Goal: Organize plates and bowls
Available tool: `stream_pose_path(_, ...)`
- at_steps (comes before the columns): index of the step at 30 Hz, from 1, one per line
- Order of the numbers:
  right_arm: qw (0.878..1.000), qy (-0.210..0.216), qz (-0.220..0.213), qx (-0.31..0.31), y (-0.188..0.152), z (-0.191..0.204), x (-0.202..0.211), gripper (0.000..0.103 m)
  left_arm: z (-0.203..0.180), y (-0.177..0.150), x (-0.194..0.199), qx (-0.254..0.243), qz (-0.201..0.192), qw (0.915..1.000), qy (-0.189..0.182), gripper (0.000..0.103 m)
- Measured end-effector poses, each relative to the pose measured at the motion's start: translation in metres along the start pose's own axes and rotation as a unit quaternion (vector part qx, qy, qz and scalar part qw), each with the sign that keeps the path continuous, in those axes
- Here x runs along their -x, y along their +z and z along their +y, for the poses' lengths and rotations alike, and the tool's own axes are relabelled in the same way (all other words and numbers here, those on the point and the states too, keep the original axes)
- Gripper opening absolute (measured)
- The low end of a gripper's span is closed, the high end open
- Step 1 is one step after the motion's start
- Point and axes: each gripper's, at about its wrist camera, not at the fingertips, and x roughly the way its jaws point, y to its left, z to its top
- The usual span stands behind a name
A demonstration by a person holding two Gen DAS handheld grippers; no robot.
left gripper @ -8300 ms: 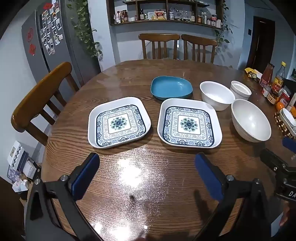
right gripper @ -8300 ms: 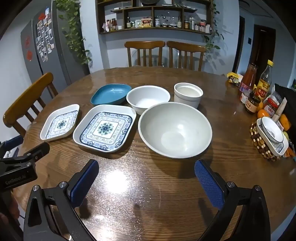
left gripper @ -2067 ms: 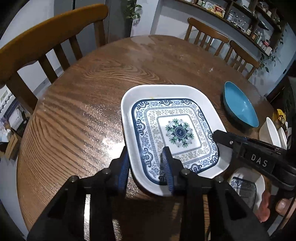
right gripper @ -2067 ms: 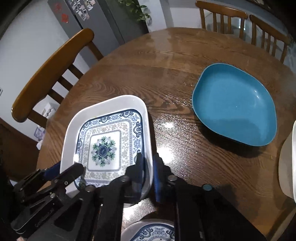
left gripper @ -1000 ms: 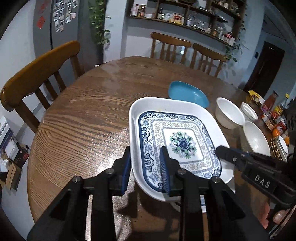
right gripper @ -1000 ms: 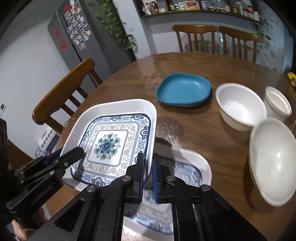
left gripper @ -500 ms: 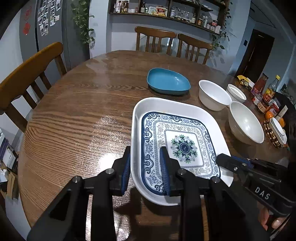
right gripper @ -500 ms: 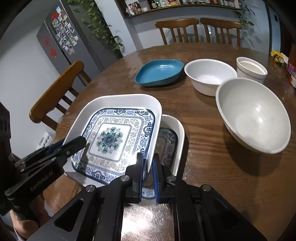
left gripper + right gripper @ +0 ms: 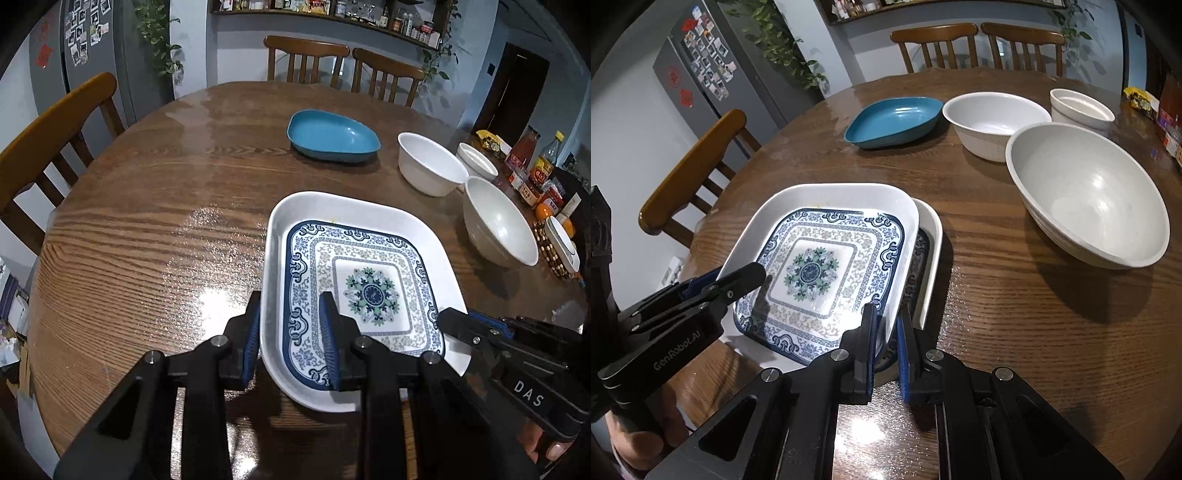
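Right wrist view: my right gripper (image 9: 886,339) pinches the patterned plate's (image 9: 820,266) near rim; my left gripper (image 9: 290,345) clamps its opposite edge. Plate sits over a second matching plate (image 9: 929,240) on the table (image 9: 1015,314).

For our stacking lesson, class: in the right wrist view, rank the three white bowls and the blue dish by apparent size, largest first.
1. Large white bowl, clearly biggest, though also nearest the camera.
2. Medium white bowl and blue dish: look similar across, so left unranked.
3. Small white bowl, smallest, but farthest away.
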Motion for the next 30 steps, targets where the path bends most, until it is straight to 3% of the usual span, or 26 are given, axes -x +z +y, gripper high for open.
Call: stream_pose_path(30, 0.998, -0.044, -0.002, 0.037, -0.0020, 0.0042, 0.0058, 0.012, -0.0071, -0.0052, -0.0028, -0.011, 0.008, 0.9999, 0.000, 0.028)
